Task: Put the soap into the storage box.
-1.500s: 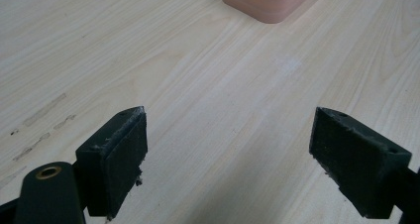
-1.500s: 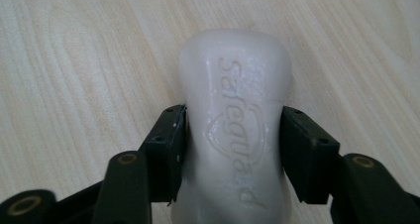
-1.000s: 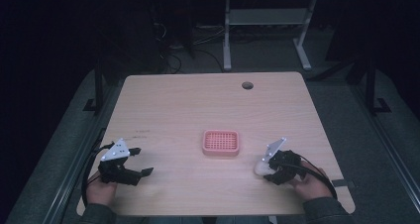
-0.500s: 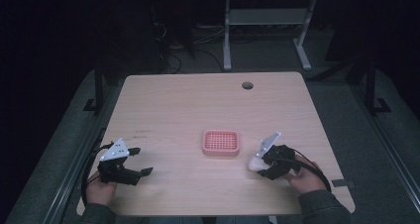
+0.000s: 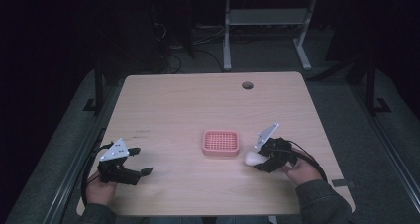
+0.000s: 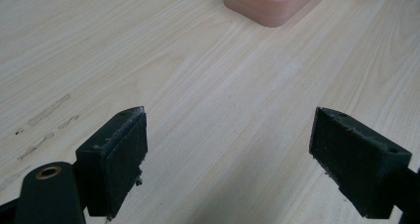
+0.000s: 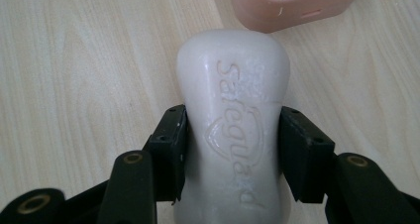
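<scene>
On the pale wooden worktop, the right gripper pinches a white soap bar lengthwise along its jaws, apparently just short of the pink soap dish ahead; the left gripper, spread, idles farther off.

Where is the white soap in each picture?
High view: the white soap sits lower right of middle, in the right gripper, just right of the pink soap dish.
Left gripper view: I can't find the soap here; the dish is at the top edge.
Right gripper view: the soap is in the middle, between the jaws, the dish just beyond.
Shared landmark: the pink dish.
</scene>
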### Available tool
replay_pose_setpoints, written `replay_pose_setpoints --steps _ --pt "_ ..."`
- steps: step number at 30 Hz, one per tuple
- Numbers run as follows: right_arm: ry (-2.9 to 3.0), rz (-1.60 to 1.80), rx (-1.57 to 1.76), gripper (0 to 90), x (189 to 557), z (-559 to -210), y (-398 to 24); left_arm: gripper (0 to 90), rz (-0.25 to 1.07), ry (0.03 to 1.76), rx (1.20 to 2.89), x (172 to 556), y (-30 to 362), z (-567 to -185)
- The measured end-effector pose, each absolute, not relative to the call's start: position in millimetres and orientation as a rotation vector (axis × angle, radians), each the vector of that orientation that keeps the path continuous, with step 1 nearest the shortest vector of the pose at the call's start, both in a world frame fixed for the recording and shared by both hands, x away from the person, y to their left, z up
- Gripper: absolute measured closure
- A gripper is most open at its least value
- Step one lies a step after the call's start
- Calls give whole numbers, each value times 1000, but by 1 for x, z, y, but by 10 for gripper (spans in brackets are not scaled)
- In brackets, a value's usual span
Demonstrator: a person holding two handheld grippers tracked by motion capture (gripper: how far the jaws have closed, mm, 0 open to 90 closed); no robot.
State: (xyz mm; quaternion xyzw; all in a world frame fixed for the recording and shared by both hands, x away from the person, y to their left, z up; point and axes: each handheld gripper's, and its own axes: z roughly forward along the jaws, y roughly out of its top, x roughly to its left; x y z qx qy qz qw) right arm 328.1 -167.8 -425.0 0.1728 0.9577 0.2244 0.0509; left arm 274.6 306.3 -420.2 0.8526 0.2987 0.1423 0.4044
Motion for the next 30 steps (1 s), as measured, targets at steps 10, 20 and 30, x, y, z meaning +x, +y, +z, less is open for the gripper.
replay_pose_setpoints --steps 10,20,30 --pt "2924 673 502 488 339 -420 -164 148 358 755 2153 275 306 -420" --pt "2940 670 472 488 352 -410 -154 148 363 748 2155 275 307 -420" --pt "2944 681 428 488 360 -403 -142 148 365 748 2154 275 307 -419"
